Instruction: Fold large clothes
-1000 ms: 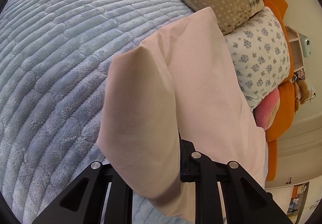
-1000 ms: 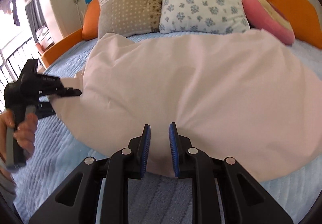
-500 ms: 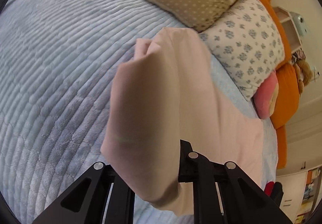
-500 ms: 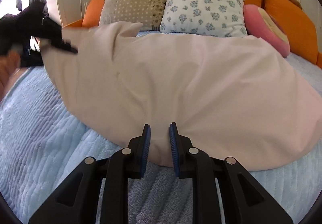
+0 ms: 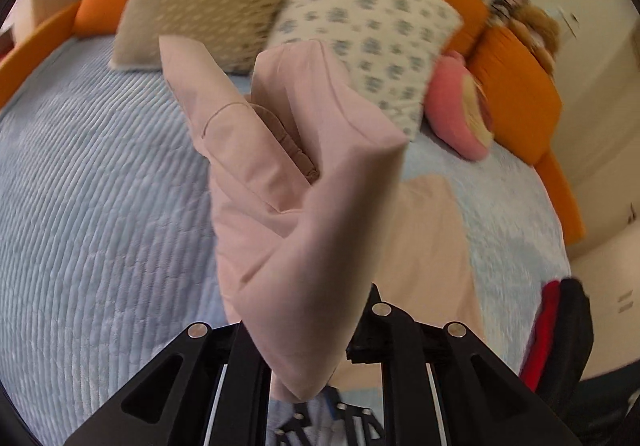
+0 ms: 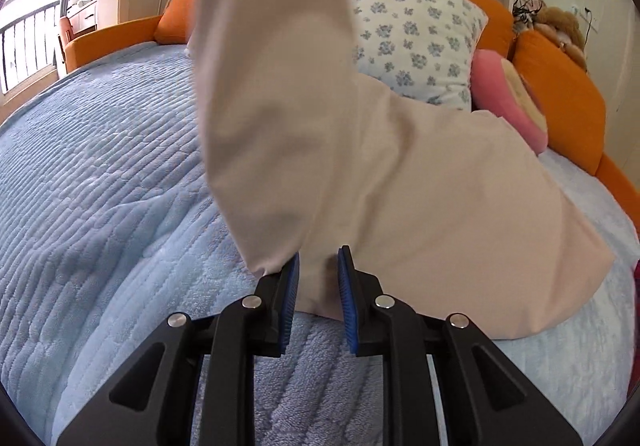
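Garment: a large pale pink garment (image 5: 304, 205), part lifted, part lying on the bed (image 5: 92, 213). In the left wrist view a bunched, folded length of it rises up the middle of the frame, with a seam and a darker inner fold showing near the centre. In the right wrist view (image 6: 420, 181) a broad swath hangs from the top centre of the frame and the rest spreads flat to the lower right.

Left tongs: the left gripper (image 5: 308, 358) sits at the bottom centre of its view, clamped on the garment; the cloth covers the finger ends, so the pads themselves are hidden.

Right tongs: the right gripper (image 6: 317, 298) sits at the bottom centre of its view, its blue pads (image 6: 347, 294) close together with the near edge of the garment pinched between them, low over the bed.

Bed: a light blue ribbed cover, filling the left and bottom of both views.

Pillows: a beige patchwork pillow (image 5: 200, 1) at the upper left and a white floral pillow (image 5: 368, 29) at the upper centre of the left wrist view, a pink cushion (image 5: 460, 109) to their right.

Frame: an orange headboard (image 5: 516, 77) behind the pillows.

Blur: the left wrist view is smeared, mostly towards the top.
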Demonstrator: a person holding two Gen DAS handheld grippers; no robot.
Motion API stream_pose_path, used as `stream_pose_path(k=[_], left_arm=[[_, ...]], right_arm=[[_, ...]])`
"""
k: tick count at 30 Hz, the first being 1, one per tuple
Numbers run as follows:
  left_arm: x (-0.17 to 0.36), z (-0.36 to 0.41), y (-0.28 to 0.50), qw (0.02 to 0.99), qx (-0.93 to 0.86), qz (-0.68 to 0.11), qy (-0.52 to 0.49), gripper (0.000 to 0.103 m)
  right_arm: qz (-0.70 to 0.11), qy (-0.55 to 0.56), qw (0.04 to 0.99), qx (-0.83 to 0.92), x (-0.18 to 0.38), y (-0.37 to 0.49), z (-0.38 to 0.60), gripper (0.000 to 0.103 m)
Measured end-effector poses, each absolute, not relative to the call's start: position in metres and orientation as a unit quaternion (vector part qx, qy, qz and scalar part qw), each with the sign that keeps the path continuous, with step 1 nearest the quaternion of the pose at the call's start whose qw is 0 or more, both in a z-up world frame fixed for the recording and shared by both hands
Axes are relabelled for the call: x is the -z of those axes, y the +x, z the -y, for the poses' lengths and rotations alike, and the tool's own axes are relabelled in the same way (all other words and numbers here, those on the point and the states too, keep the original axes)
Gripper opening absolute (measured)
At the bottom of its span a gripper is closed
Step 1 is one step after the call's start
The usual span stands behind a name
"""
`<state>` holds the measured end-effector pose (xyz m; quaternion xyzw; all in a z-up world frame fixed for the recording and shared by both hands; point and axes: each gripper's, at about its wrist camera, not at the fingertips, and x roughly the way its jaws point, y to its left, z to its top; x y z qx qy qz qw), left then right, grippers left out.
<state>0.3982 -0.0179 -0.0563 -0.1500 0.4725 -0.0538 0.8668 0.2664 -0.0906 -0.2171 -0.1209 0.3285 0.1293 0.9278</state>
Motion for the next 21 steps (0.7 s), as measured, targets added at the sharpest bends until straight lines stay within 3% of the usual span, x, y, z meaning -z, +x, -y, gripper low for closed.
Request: stream_pose_path(k=[8, 21], left_arm=[[0.055, 0.148, 0.386, 0.87, 0.085, -0.486, -0.01, 0.015], [0.136, 0.285, 0.379, 0.845, 0.019, -0.514, 0.146, 0.016]], right_arm=[[-0.331, -0.109, 0.929, -0.123, 0.217, 0.267, 0.096, 0.019], [-0.337, -0.089, 0.93, -0.119, 0.217, 0.269, 0.104, 0.016]])
